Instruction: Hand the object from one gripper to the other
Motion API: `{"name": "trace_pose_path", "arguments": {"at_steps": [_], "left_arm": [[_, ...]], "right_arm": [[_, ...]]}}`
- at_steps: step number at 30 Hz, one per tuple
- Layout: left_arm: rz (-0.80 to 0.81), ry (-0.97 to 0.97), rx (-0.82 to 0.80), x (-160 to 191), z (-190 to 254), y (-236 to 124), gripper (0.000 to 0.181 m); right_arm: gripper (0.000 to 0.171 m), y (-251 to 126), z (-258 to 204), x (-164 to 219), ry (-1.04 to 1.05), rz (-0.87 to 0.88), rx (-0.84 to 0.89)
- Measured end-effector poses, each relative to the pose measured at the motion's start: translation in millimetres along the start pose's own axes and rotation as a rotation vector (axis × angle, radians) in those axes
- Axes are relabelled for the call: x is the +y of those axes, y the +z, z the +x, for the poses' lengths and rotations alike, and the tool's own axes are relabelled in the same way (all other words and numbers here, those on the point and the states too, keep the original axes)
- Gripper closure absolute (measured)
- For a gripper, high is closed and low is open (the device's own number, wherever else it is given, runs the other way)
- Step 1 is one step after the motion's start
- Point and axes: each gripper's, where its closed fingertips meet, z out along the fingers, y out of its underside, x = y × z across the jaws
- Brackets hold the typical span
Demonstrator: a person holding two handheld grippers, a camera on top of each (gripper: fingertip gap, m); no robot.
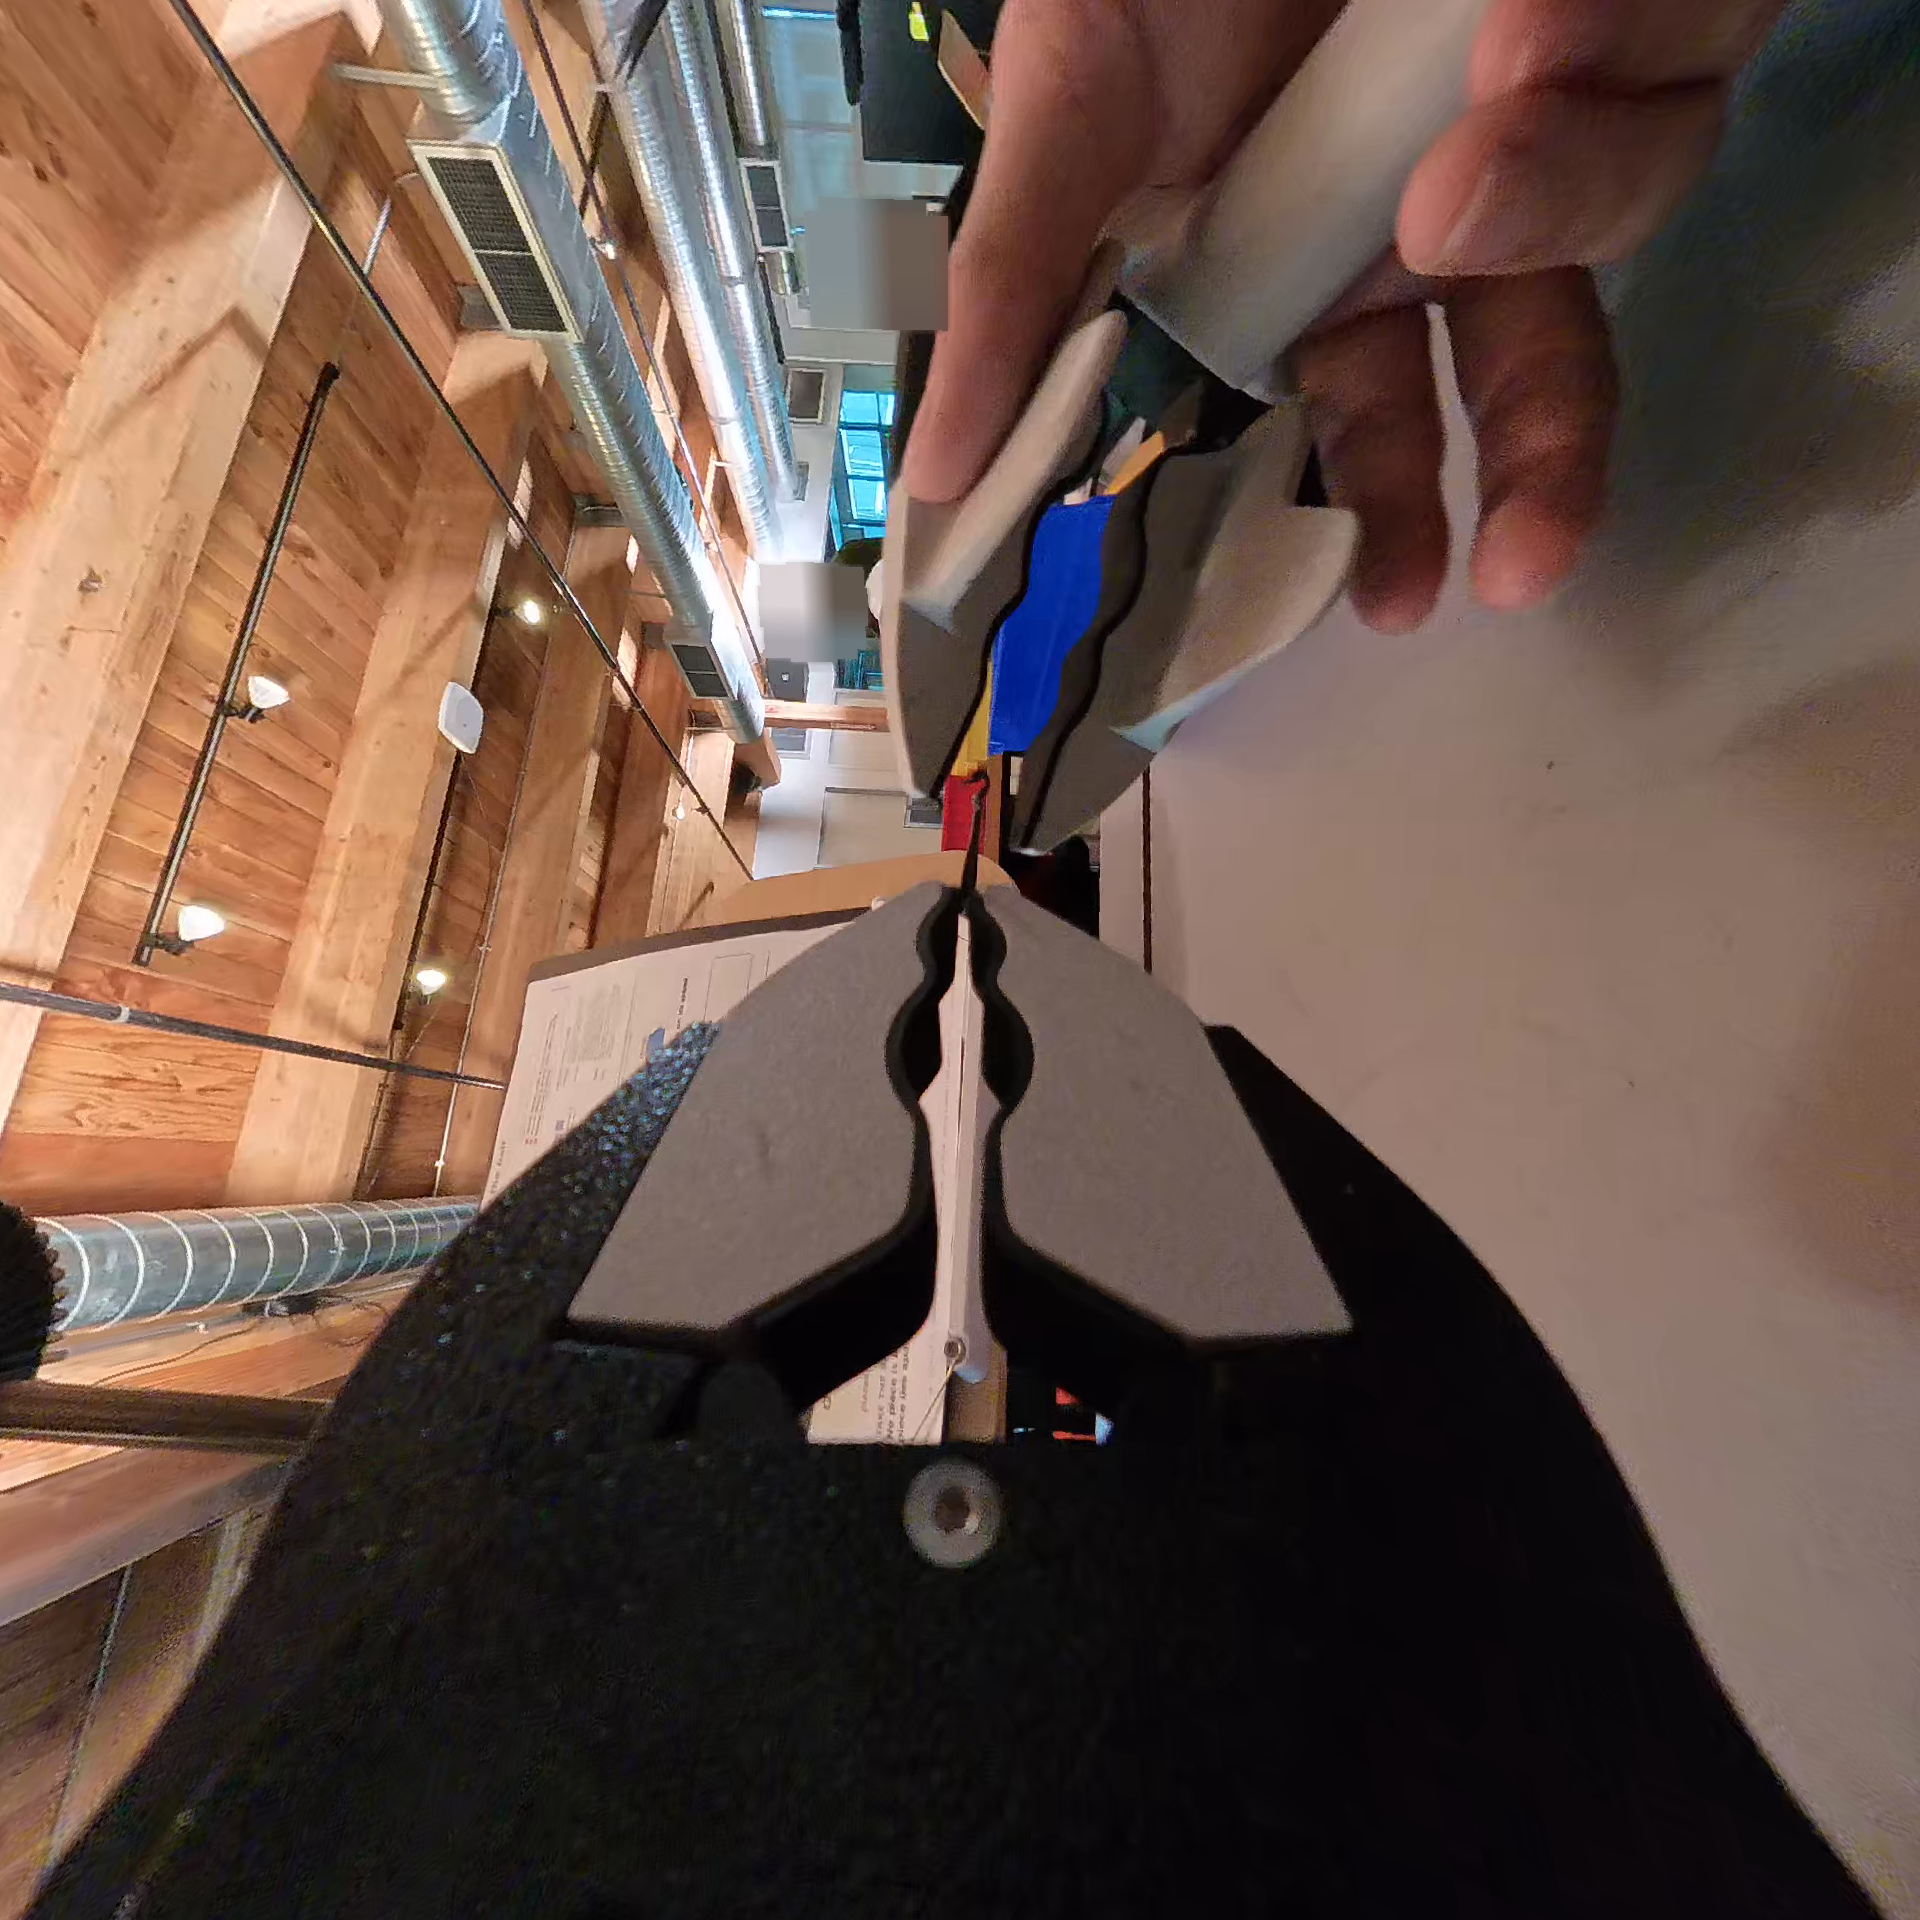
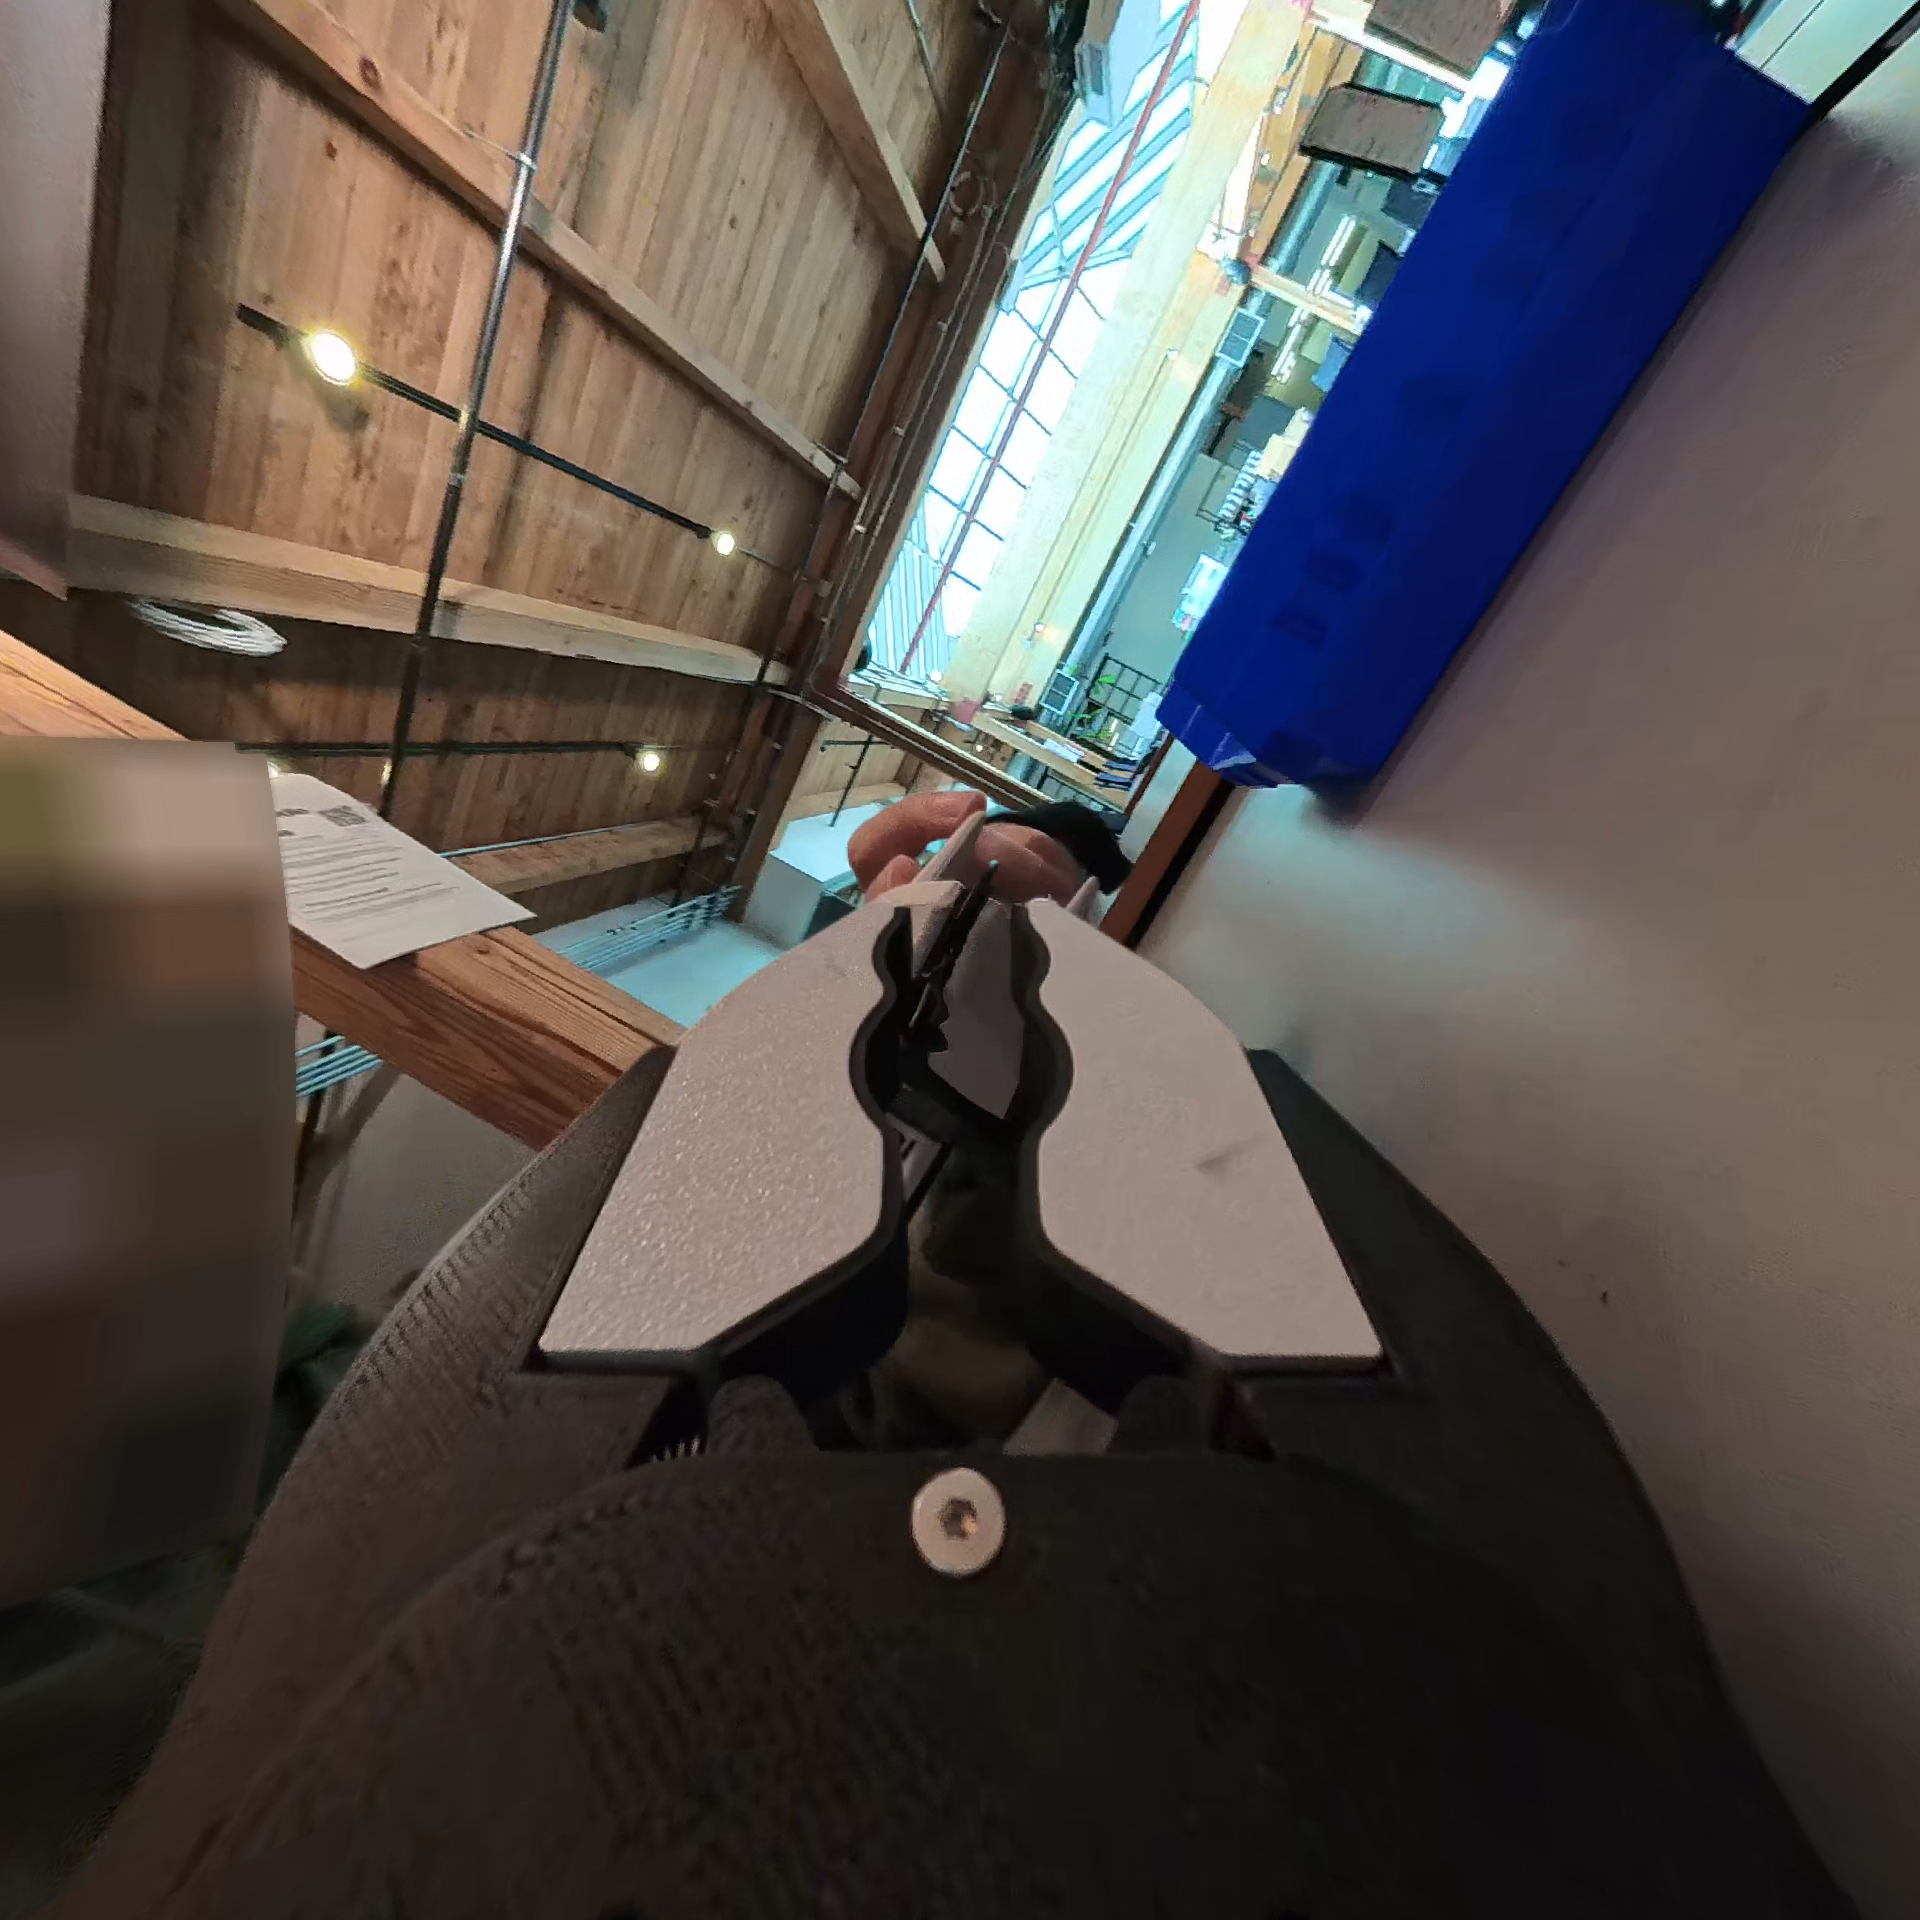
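Note:
A thin black strip (image 1: 975,844) sticks out of the tip of my left gripper (image 1: 964,902), whose jaws are pressed together on it. In the left wrist view my right gripper (image 1: 982,816), held by a hand (image 1: 1049,239), faces it tip to tip. Its jaws stand a little apart around the strip's far end. In the right wrist view my right gripper (image 2: 961,912) has a gap between its jaws. The ridged black strip (image 2: 920,1112) runs into that gap. The left gripper's pale fingers (image 2: 961,847) show just beyond the tips. Both grippers are held above a white table (image 1: 1507,1091).
A blue bin (image 2: 1455,436) stands on the table behind the grippers and also shows in the left wrist view (image 1: 1044,623). A cardboard box with a paper sheet (image 1: 623,1023) is on the left. A wooden beam carries another sheet (image 2: 395,883). The grippers are tip to tip, or close to it.

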Motion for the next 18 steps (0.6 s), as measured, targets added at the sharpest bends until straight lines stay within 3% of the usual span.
{"name": "trace_pose_path", "arguments": {"at_steps": [1, 3, 5, 10, 14, 18], "left_arm": [[-0.001, 0.009, 0.006, -0.7, 2.0, 1.0, 0.18], [-0.003, 0.012, 0.008, -1.9, 4.1, 2.3, 0.18], [-0.016, -0.005, 0.007, 0.4, 4.4, 2.9, 0.179], [-0.016, -0.275, 0.007, 10.5, 1.2, 3.0, 0.148], [0.093, -0.803, 0.232, 1.1, 15.6, 2.8, 0.139], [0.294, -1.239, 0.382, -13.7, 1.9, -8.0, 0.147]], "right_arm": [[0.154, 0.4, -0.3, 1.2, -0.009, -0.008, 0.002], [0.167, 1.9, -2.4, 4.1, -0.032, -0.027, -0.008], [0.169, 2.6, 1.1, 4.4, -0.078, -0.031, 0.028], [0.171, -1.8, -9.1, -12.6, -0.235, 0.045, 0.034], [0.171, -6.3, -21.4, -21.1, -0.487, 0.056, 0.072], [0.17, -2.7, -13.6, 3.9, -0.807, -0.197, 0.19]]}}
